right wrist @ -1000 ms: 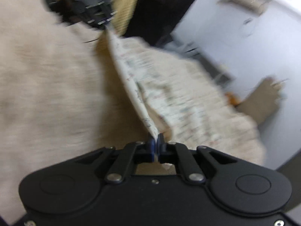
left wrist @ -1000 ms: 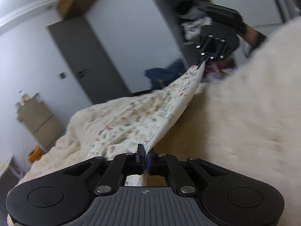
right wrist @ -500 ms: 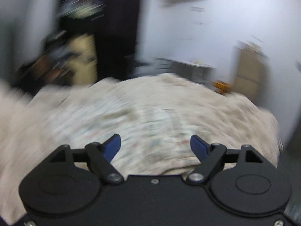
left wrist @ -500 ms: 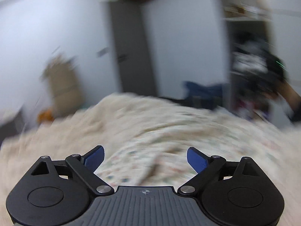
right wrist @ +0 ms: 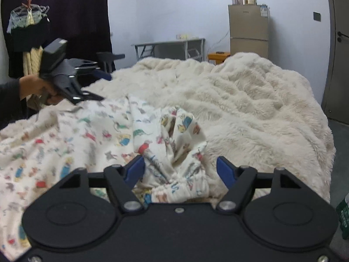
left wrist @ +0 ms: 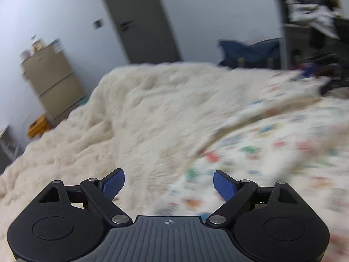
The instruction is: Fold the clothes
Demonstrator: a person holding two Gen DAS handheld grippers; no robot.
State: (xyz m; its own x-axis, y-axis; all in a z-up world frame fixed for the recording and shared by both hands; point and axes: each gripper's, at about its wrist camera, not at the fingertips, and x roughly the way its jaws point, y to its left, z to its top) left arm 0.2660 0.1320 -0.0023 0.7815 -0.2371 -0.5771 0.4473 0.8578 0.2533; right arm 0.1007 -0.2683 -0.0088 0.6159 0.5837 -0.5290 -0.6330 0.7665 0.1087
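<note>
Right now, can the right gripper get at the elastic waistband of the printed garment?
Probably yes. The right gripper is open and the waistband lies bunched just ahead of its fingers on the blanket, with nothing between them.

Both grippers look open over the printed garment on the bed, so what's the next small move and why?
Probably lower the right gripper and close on the bunched elastic waistband just below it. The printed garment lies crumpled on the fluffy blanket, held by neither gripper.
</note>
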